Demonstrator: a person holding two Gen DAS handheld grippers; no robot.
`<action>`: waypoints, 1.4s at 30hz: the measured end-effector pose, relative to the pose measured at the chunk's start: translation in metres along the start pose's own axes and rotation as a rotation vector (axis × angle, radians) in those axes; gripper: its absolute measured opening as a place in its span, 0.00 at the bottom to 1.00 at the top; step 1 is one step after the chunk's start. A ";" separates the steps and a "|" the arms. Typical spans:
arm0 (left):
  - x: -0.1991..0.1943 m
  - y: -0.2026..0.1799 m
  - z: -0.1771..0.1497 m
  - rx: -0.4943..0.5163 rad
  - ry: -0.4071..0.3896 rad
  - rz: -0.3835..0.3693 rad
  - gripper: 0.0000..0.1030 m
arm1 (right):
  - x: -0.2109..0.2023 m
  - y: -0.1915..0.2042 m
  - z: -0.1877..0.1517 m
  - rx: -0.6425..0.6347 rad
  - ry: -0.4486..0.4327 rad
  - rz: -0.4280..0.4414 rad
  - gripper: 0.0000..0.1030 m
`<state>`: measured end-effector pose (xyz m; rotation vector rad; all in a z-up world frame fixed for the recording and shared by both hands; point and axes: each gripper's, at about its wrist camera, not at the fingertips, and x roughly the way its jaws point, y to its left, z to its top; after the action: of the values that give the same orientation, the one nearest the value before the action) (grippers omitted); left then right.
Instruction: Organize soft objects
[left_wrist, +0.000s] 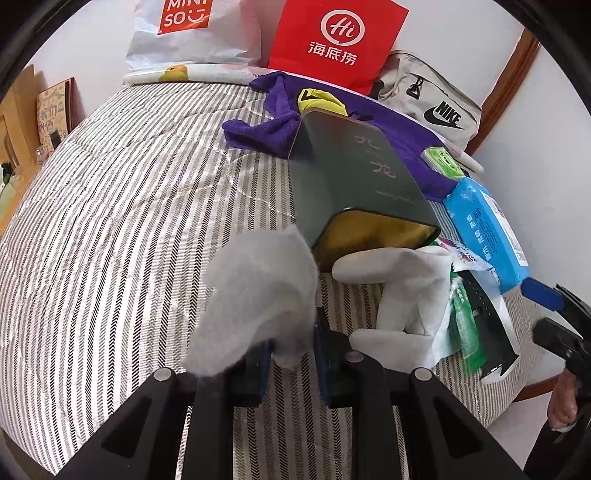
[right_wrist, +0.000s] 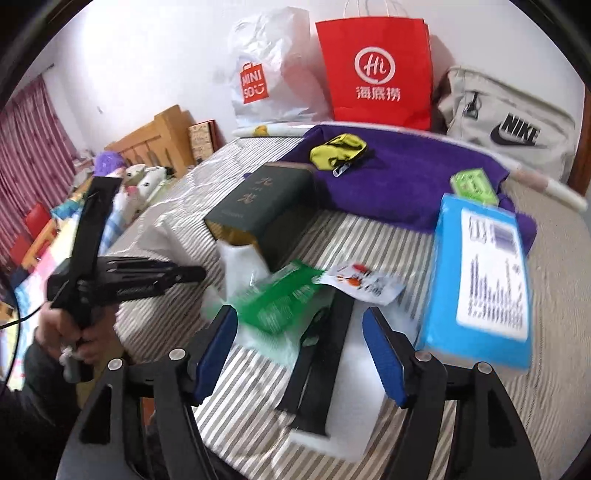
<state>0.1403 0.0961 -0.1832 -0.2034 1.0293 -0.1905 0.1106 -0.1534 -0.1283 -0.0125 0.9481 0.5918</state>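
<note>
So the left gripper (left_wrist: 291, 354) is pinched down on a white sock (left_wrist: 258, 295), which flops up and to the left over the striped bedspread (left_wrist: 129, 221). Its blue pads are squeezed right on the fabric. Just ahead of it there's a second white sock (left_wrist: 399, 295) lying bent on the bed, with its toe end touching the open mouth of a dark green box (left_wrist: 351, 173) that lies on its side, yellowish lining showing.

The right gripper (right_wrist: 301, 354) has its jaws spread wide with nothing pressed between the blue pads. It's hovering over a little pile: a green packet (right_wrist: 280, 299), a black strip-shaped thing (right_wrist: 317, 369) on a white sheet, and a small white packet with red print (right_wrist: 362, 282). Right next to its right finger is a light blue pack (right_wrist: 480, 277) with a white label.

Further back, a purple towel (right_wrist: 399, 170) is spread out with a yellow-and-black pouch (right_wrist: 338, 149) on top and a small green packet (right_wrist: 474, 184) at its right end. Against the wall: a red paper bag (right_wrist: 376, 70), a white Miniso bag (right_wrist: 266, 74) and a beige Nike bag (right_wrist: 513, 122).

In the right wrist view, a hand (right_wrist: 70, 328) holds the left gripper's handle on the left.
</note>
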 end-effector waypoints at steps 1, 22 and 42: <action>0.000 0.000 0.000 0.003 -0.001 0.002 0.19 | -0.003 0.001 -0.001 0.003 -0.013 0.003 0.68; 0.001 0.003 0.000 0.011 -0.008 -0.042 0.19 | 0.084 0.013 0.012 0.078 0.131 -0.144 0.50; -0.008 -0.011 -0.001 0.015 -0.012 -0.053 0.20 | 0.019 -0.003 -0.002 0.092 0.032 -0.139 0.41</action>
<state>0.1345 0.0877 -0.1744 -0.2186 1.0114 -0.2450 0.1190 -0.1474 -0.1443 -0.0052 0.9961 0.4202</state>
